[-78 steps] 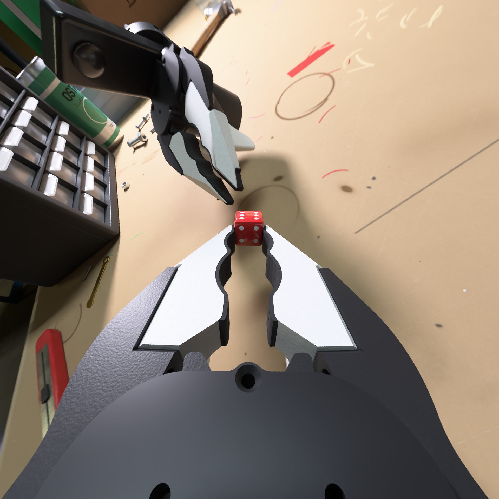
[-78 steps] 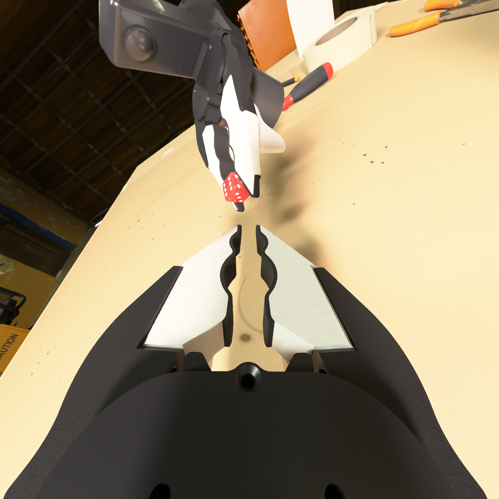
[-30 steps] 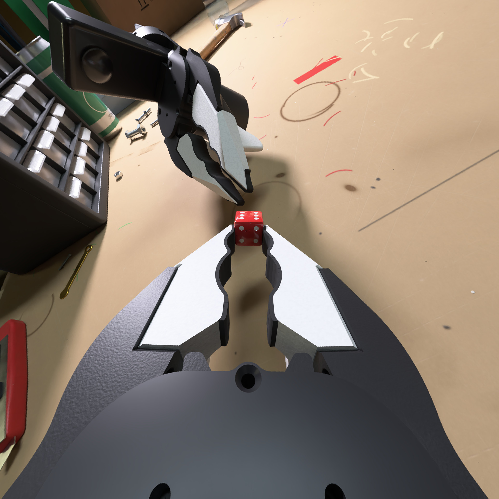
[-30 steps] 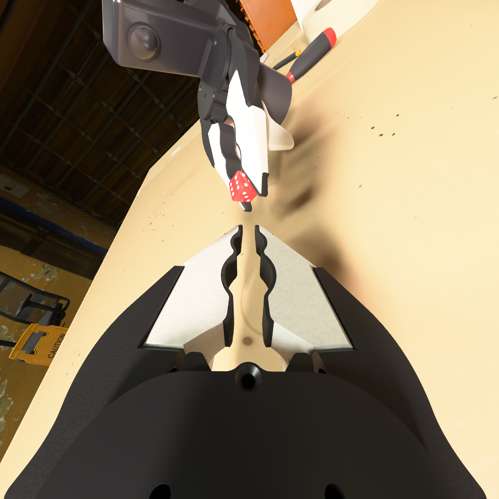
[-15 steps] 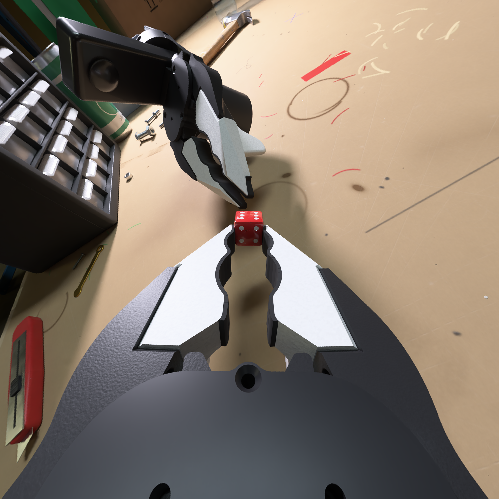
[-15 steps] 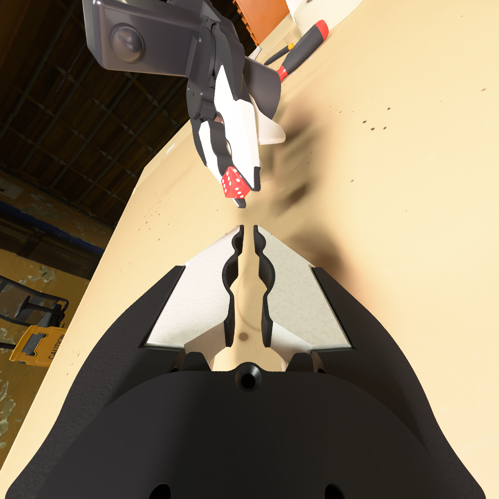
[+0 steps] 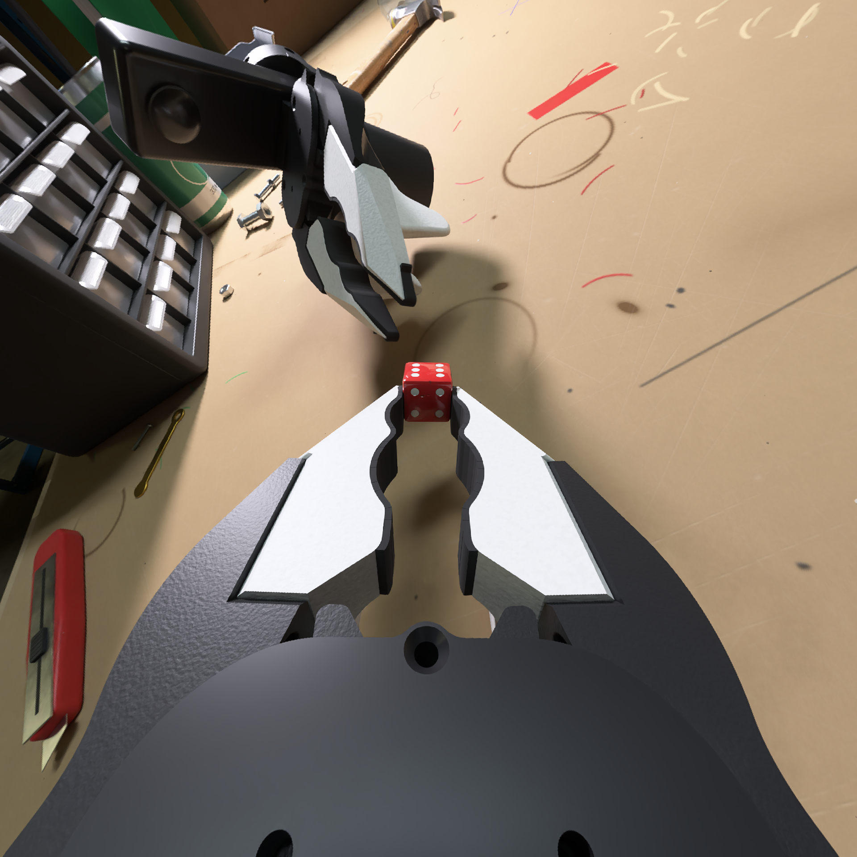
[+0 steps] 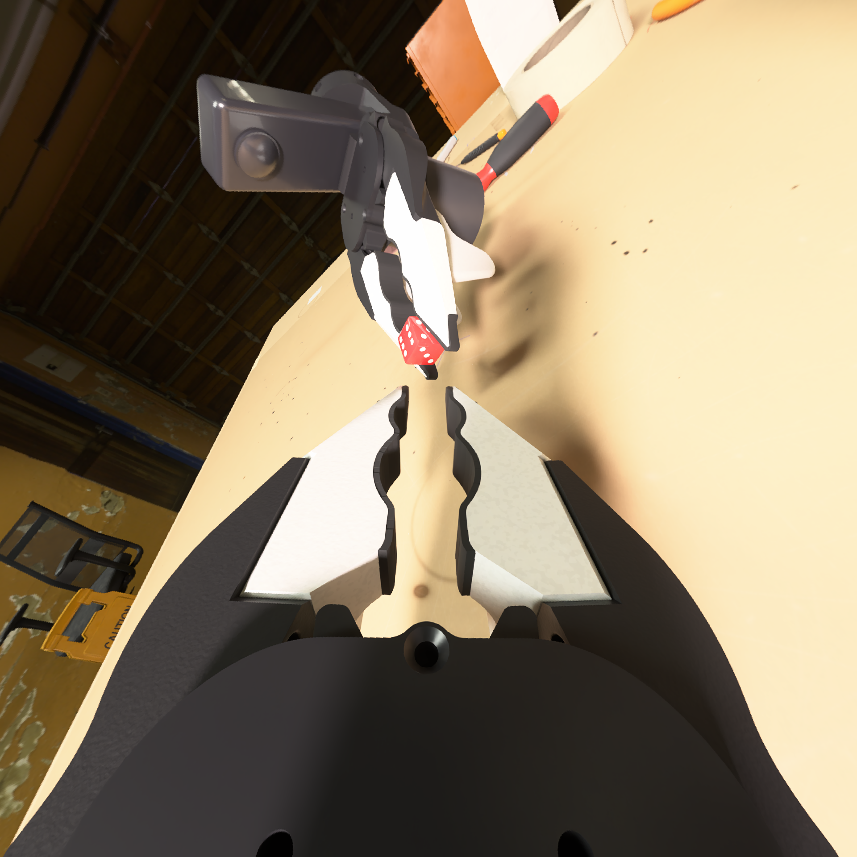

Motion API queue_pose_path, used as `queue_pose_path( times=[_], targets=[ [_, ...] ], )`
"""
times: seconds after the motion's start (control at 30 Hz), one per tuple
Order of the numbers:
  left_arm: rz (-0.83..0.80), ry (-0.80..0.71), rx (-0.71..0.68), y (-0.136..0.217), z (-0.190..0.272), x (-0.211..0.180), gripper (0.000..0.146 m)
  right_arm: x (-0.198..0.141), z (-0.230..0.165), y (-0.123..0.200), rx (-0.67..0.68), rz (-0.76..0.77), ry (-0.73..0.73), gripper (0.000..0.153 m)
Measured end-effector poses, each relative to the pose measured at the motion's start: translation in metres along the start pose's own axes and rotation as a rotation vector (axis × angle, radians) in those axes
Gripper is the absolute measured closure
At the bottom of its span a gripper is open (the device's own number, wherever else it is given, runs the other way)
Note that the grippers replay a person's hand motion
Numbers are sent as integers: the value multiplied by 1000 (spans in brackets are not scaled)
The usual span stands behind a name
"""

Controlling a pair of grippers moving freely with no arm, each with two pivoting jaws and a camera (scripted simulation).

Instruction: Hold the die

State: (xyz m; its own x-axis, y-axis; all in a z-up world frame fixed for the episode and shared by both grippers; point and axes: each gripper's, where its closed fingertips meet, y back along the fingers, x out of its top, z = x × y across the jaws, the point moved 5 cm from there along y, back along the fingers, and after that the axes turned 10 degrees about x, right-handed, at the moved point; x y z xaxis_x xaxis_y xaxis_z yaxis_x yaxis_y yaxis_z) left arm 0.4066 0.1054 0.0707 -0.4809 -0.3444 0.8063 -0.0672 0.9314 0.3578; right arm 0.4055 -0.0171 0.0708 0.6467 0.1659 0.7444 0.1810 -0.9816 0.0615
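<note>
So, biggest thing first: the tan bench [image 7: 695, 417], all scuffs and pen marks. Taking the red die [image 7: 426, 394] as the landmark, a dark parts cabinet [image 7: 92, 301] sits well off to its left, a red utility knife [image 7: 51, 635] lies nearer the camera on that same side, and a hammer [image 7: 394, 41] is way beyond it.

The left tongs [image 7: 426, 399] are clamped on the die right at the fingertips, pinching two opposite faces, and the die looks lifted clear of the bench, with its shadow falling apart from it. The right tongs [image 8: 426, 394] are empty, with a narrow gap between the fingers, hovering just beyond the die and pointing back at it. From the right wrist view the left tongs [image 8: 429, 345] come down at a slant, and the die [image 8: 417, 341] pokes out past the tips.

What worries me: that's a shallow tip grip on a slick little cube. Any twist or easing of the squeeze and it could pop out, I reckon. The right tongs are also close enough that a small drift might knock it loose.
</note>
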Motion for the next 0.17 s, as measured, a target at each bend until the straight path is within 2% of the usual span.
queue_pose_path(
  times=[0.17],
  targets=[
    [-2, -4, -1, -1, 0, 0, 127, -4, 1, -5, -37, -50, -21, 123]
  ],
)
